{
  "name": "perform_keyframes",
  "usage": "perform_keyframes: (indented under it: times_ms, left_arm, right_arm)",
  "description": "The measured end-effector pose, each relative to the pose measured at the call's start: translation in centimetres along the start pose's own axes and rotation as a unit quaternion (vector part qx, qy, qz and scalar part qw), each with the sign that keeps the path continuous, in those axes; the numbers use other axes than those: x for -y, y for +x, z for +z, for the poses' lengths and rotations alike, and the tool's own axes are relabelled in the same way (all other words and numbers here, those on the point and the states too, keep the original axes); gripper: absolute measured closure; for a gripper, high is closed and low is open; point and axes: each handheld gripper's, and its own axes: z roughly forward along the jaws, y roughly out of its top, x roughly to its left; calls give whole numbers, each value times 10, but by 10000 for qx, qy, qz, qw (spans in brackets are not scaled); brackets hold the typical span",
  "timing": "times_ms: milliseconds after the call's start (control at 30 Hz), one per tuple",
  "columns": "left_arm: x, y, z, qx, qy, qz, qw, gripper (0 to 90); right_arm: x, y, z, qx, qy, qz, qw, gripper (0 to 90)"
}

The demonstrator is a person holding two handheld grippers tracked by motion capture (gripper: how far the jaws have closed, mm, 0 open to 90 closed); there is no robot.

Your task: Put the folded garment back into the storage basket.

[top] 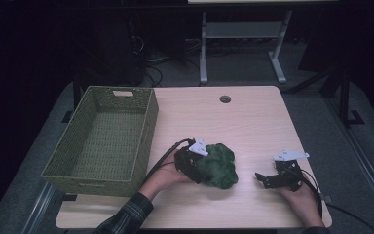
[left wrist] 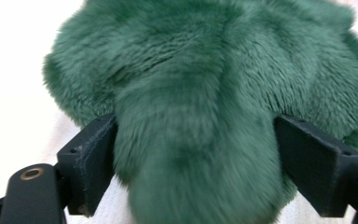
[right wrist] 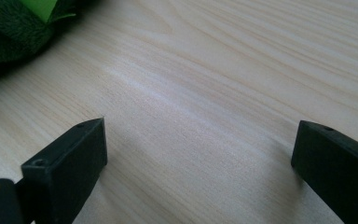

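High view sets the green plush toy (top: 218,165) on the wooden table (top: 243,117), just right of the left gripper (top: 200,168), whose body is pushed against the toy's left side; how the fur sits between the fingers cannot be told from up there. Left gripper view answers that: the plush toy (left wrist: 205,102) bulges between the two black fingers (left wrist: 91,163), a thick furry lobe running down the gap toward the camera. The jaws stand spread wide with fur against both inner faces, though whether they squeeze it cannot be told. Right gripper view puts a corner of the toy (right wrist: 9,32) far off beyond its left finger (right wrist: 70,163); these jaws are spread over bare table (right wrist: 205,93). From above, the right gripper (top: 263,179) rests well apart from the toy. A woven green basket (top: 126,92) stands beyond the left gripper.
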Motion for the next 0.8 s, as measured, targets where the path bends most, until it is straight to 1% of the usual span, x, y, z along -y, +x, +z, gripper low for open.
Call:
perform_keyframes:
  times_ms: [33, 67, 200, 267, 333, 433, 467, 500, 533, 567, 633, 667, 733, 800]
  left_arm:
    - [0, 0, 3, -2, 55, 36, 10000, 146]
    - [1, -1, 5, -10, 80, 28, 10000, 142]
    - [4, 0, 9, 24, 35, -16, 10000, 140]
    - [5, 0, 10, 25, 78, 25, 10000, 141]
    - [7, 0, 12, 32, 97, 10, 9999, 141]
    - [8, 0, 15, 36, 73, 9, 10000, 142]
    - [9, 0, 14, 38, 74, 53, 10000, 143]
    - [9, 0, 14, 38, 74, 53, 10000, 146]
    - [9, 0, 14, 30, 103, 114, 9999, 148]
    - [10, -1, 14, -5, 32, 125, 9999, 155]
    - [11, -1, 13, 10, -12, 183, 9998, 202]
    - [11, -2, 13, 22, -51, 167, 9998, 228]
    - [11, -3, 12, 53, -40, 205, 9998, 282]
    - [10, -4, 11, 88, -42, 229, 9997, 364]
  right_arm:
    - [0, 0, 0, -2, 2, 2, 10000, 31]
    - [0, 0, 0, -2, 3, 2, 10000, 31]
    - [0, 0, 0, -1, 2, 4, 10000, 31]
    - [0, 0, 0, -1, 2, 2, 10000, 31]
    - [0, 0, 0, -1, 3, 2, 10000, 31]
    - [0, 0, 0, -1, 3, 3, 10000, 31]
    - [0, 0, 0, 0, 2, 2, 10000, 31]
    - [0, 0, 0, -1, 3, 3, 10000, 31]
    - [0, 0, 0, 0, 2, 1, 10000, 31]
    - [0, 0, 0, 0, 1, 5, 10000, 31]
    - [0, 0, 0, 2, -2, 4, 10000, 31]
    - [0, 0, 0, 3, -2, 4, 10000, 31]
    - [0, 0, 0, 4, -2, 5, 10000, 31]
    - [0, 0, 0, 4, -1, 4, 10000, 31]
